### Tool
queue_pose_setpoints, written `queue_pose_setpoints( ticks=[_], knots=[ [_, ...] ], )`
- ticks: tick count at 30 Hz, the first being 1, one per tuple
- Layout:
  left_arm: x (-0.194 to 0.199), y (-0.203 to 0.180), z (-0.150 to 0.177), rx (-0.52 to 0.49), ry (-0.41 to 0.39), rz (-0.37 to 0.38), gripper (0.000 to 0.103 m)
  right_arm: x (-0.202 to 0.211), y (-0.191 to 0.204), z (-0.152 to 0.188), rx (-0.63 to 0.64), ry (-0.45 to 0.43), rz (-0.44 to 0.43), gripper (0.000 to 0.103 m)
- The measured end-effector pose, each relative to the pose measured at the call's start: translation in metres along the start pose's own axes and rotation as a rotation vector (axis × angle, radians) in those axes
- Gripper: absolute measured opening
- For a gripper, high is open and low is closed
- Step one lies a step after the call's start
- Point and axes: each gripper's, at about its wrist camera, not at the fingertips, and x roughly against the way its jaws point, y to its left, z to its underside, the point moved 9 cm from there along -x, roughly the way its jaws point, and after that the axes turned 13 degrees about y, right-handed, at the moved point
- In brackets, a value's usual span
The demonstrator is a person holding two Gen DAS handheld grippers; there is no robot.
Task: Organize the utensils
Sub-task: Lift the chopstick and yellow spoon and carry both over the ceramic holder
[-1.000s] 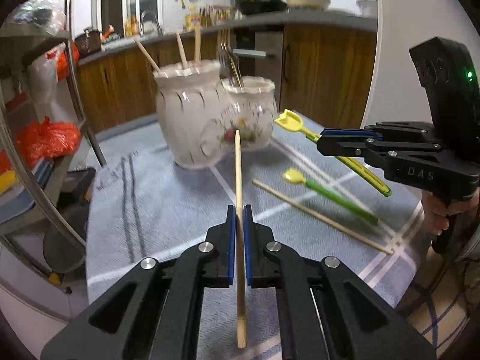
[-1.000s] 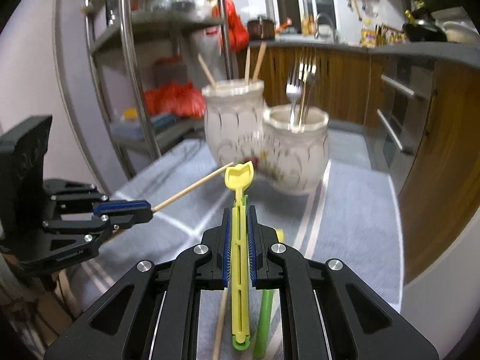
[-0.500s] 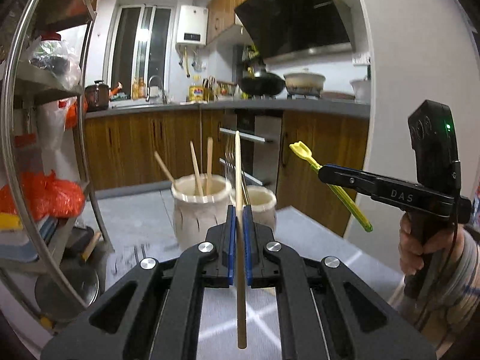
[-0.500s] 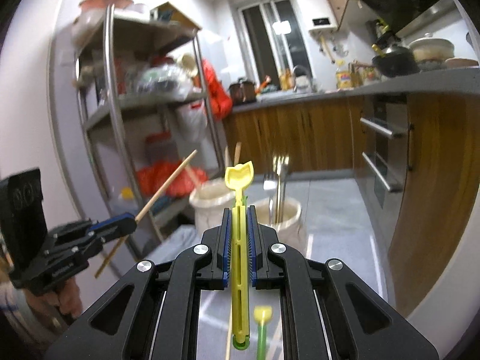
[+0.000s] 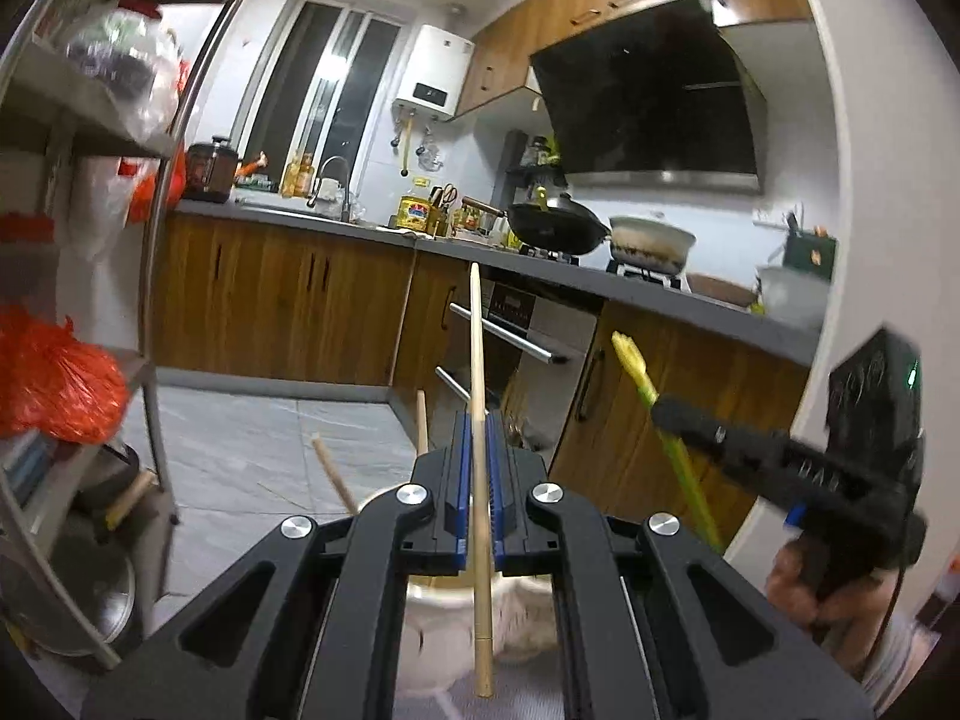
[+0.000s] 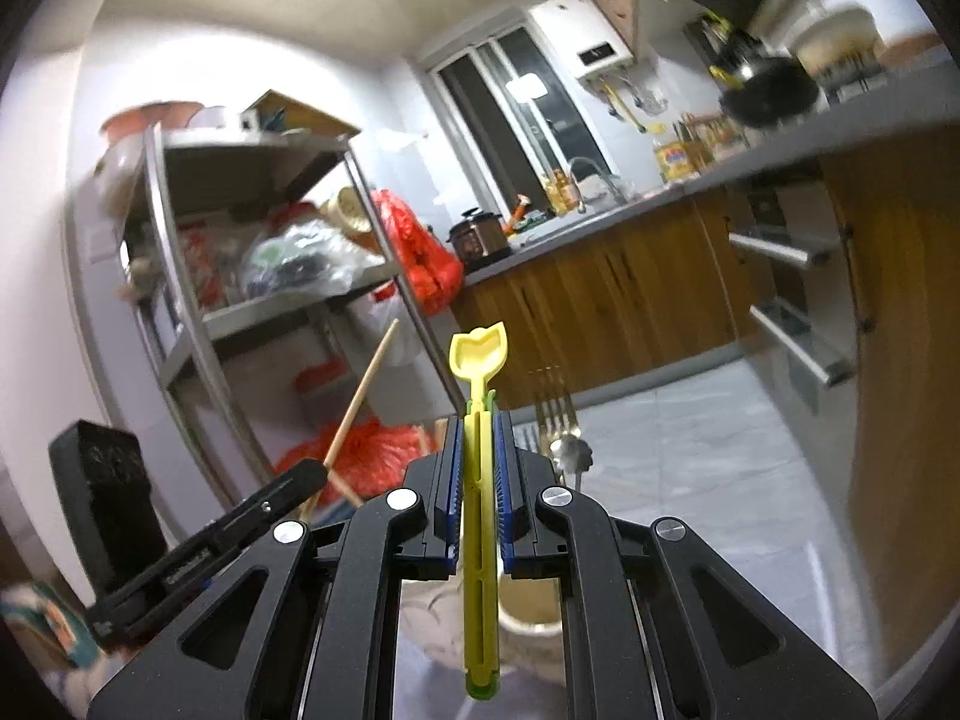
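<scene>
My left gripper (image 5: 477,420) is shut on a wooden chopstick (image 5: 478,372), held nearly upright above a white ceramic jar (image 5: 432,630) that holds other chopsticks (image 5: 327,468). My right gripper (image 6: 478,420) is shut on a yellow-green plastic utensil (image 6: 478,360), tilted up over the second white jar (image 6: 528,618), which holds metal forks (image 6: 555,405). The right gripper (image 5: 660,408) also shows in the left wrist view with the utensil (image 5: 630,360). The left gripper (image 6: 318,471) with its chopstick (image 6: 363,396) shows in the right wrist view.
A metal shelf rack (image 6: 198,276) with bags stands to the left. Wooden kitchen cabinets (image 5: 282,300) and an oven (image 5: 528,330) lie beyond, with a wok (image 5: 555,228) on the stove. The cloth-covered table (image 5: 480,702) is mostly hidden below the grippers.
Both grippers have lifted off the table and tilted upward, carrying the chopstick and the yellow-green utensil to above the jars. The table and the utensils left lying on it have dropped out of view.
</scene>
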Motion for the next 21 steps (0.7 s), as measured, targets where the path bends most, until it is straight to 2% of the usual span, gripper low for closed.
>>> queue_pose_setpoints(
  ticks=[6,9,16,18,21],
  knots=[
    [-0.030,0.010,-0.007,0.049,-0.006,0.018,0.005,-0.032,-0.016,-0.001,-0.082,0.018,-0.048,0.011],
    [-0.040,0.013,-0.006,0.039,-0.030,-0.020,0.005,-0.041,-0.017,0.000,-0.068,0.002,-0.038,0.011],
    [-0.051,0.014,0.004,-0.010,-0.094,-0.166,0.005,-0.068,-0.013,0.009,0.017,0.017,0.029,0.011],
    [-0.050,0.013,0.007,-0.031,-0.109,-0.187,0.005,-0.069,-0.012,0.010,0.053,0.006,0.064,0.011],
    [-0.049,0.014,0.011,-0.045,-0.098,-0.180,0.005,-0.070,-0.012,0.011,0.086,-0.004,0.090,0.011]
  ],
)
